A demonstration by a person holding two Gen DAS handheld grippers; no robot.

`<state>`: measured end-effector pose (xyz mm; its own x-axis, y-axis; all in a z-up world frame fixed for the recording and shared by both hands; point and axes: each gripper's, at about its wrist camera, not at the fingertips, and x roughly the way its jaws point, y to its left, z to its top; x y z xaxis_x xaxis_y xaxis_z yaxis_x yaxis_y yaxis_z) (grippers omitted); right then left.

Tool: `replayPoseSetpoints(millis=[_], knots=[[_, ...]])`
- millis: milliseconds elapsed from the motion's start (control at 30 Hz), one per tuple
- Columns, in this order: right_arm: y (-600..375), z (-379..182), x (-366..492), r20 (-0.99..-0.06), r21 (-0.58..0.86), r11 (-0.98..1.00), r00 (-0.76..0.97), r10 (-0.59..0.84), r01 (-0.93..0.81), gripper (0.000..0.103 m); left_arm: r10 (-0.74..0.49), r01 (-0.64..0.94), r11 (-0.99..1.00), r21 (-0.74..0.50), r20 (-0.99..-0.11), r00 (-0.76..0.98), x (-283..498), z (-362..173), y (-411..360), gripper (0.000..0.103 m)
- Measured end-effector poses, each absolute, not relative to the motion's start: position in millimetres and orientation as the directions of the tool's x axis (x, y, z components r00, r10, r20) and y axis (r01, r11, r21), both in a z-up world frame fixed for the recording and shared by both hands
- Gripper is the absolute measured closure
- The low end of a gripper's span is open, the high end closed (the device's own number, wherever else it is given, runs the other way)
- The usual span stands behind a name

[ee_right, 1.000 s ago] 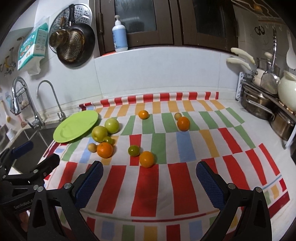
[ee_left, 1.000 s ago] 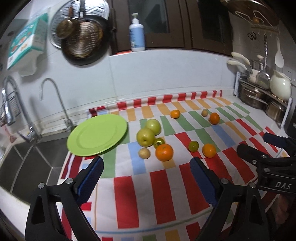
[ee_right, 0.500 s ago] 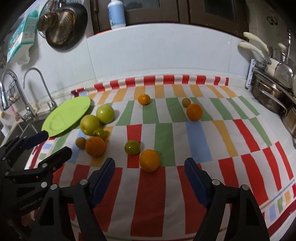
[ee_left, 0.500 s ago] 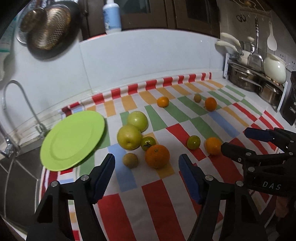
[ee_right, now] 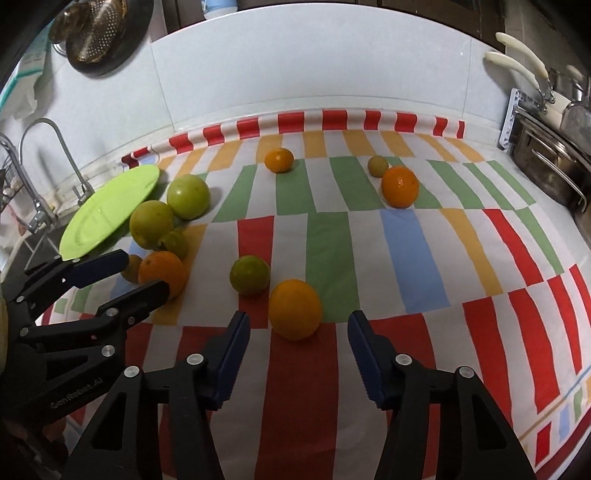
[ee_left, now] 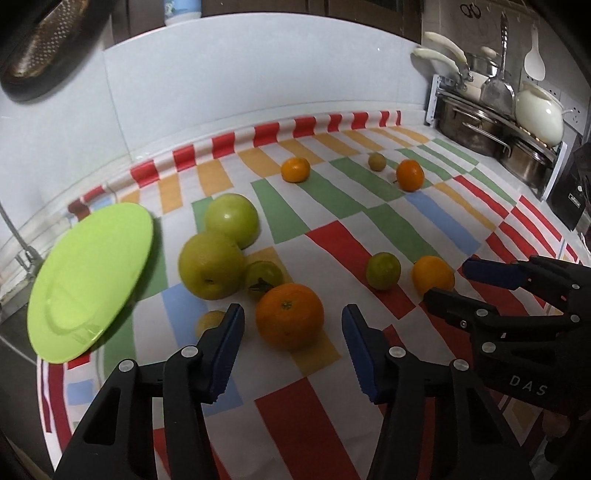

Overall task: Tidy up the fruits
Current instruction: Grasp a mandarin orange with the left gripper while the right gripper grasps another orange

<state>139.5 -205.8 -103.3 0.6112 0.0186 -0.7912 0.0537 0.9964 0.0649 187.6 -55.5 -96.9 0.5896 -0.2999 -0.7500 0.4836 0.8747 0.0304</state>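
We see a striped cloth (ee_right: 399, 243) of red, green, orange and blue blocks spread over the counter, running up against a white tiled backsplash (ee_right: 314, 62). At our left stand a curved chrome tap (ee_right: 64, 147) and, on the wall, a dark hanging pan with a metal colander (ee_right: 98, 33). At our right, steel pots (ee_left: 476, 125) sit on a rack beside a cream ceramic pot (ee_left: 537, 110).
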Motion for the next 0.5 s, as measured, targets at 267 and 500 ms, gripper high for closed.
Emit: replayPoseSetpoints(millis=[267,500], knots=[[-200,-109,149,-0.789,0.057,0.997,0.615,0.012,0.054,0.06,-0.307,0.494,0.869,0.01,-0.773,0.555,202,-106,-58,0.055],[-194,-113,153,-0.785,0.022,0.998,0.619,-0.023,0.064,0.069,-0.317,0.502,0.865,-0.009,-0.784,0.534,208,-109,-54,0.061]])
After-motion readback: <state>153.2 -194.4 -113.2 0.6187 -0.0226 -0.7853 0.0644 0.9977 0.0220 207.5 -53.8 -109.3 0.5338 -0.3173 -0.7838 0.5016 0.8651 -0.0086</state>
